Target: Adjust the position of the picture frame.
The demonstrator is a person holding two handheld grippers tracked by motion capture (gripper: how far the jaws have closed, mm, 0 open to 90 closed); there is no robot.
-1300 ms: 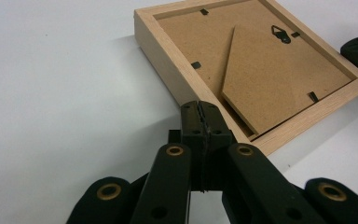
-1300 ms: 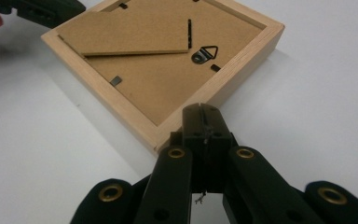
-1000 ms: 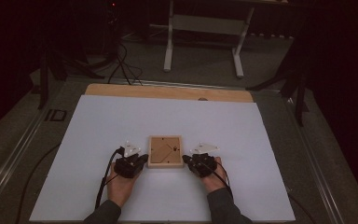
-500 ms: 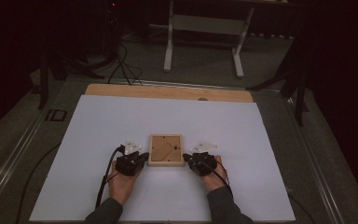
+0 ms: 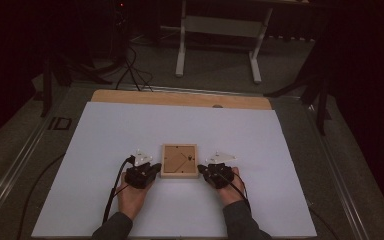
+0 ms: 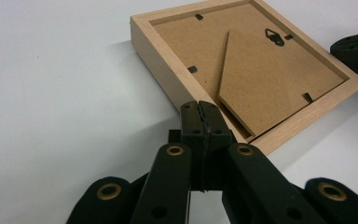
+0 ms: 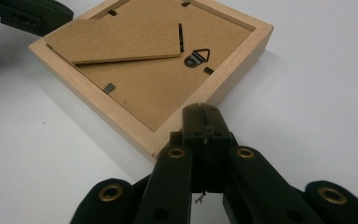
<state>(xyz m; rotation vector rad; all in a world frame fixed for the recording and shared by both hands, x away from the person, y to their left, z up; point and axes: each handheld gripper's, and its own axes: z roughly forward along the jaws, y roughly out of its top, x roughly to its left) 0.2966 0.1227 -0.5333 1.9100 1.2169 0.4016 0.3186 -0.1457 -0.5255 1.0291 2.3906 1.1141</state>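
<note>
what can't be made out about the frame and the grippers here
- Picture frame front: it lies face down on the white table, so its underside is hidden.
- Left gripper view: the frame's near corner sits behind the left gripper; contact unclear.
- Right gripper view: same with the right gripper.
- High view: back clips too small.
</note>
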